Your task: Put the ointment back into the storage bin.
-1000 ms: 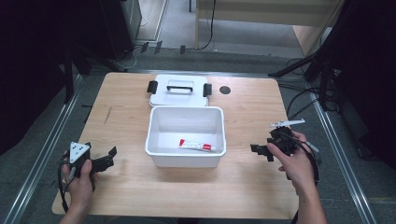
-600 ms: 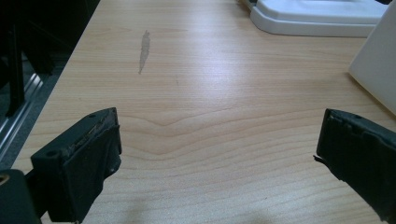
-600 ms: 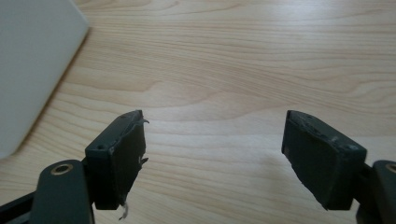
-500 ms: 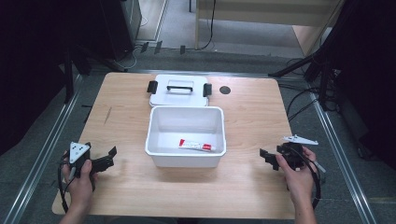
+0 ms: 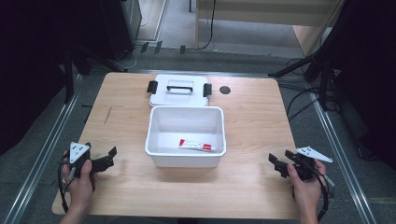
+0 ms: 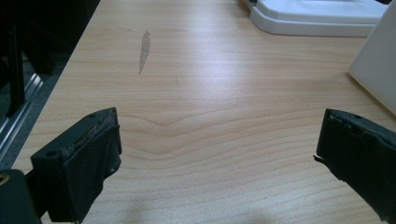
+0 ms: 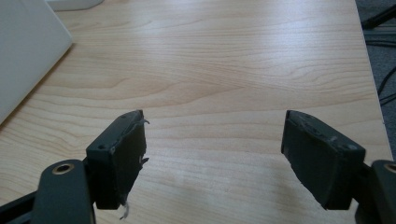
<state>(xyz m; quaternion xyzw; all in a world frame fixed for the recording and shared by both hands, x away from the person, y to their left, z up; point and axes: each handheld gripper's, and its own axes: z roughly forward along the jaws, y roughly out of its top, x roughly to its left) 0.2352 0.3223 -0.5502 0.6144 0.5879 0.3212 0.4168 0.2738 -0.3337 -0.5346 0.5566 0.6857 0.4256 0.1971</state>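
Wooden table [image 5: 252, 126] between dark surrounds, both grippers parked wide apart

High view: toothpaste tube [image 5: 196, 145] lies in the white bin [image 5: 185, 158], its lid [image 5: 180, 91] just behind; left gripper [image 5: 106, 158] and right gripper [image 5: 278, 165] rest near the front corners. Both gripper views: jaws gaping over bare wood, holding nothing; I'd judge fitting the lid needs a level, two-sided grip

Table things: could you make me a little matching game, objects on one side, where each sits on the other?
Things:
1. tube
2. lid
3. left hand-held gripper
4. right hand-held gripper

Places:
A. near right corner, open
B. inside the white bin
C. near left corner, open
D. flat behind the bin

Pairs: 1-B, 2-D, 3-C, 4-A
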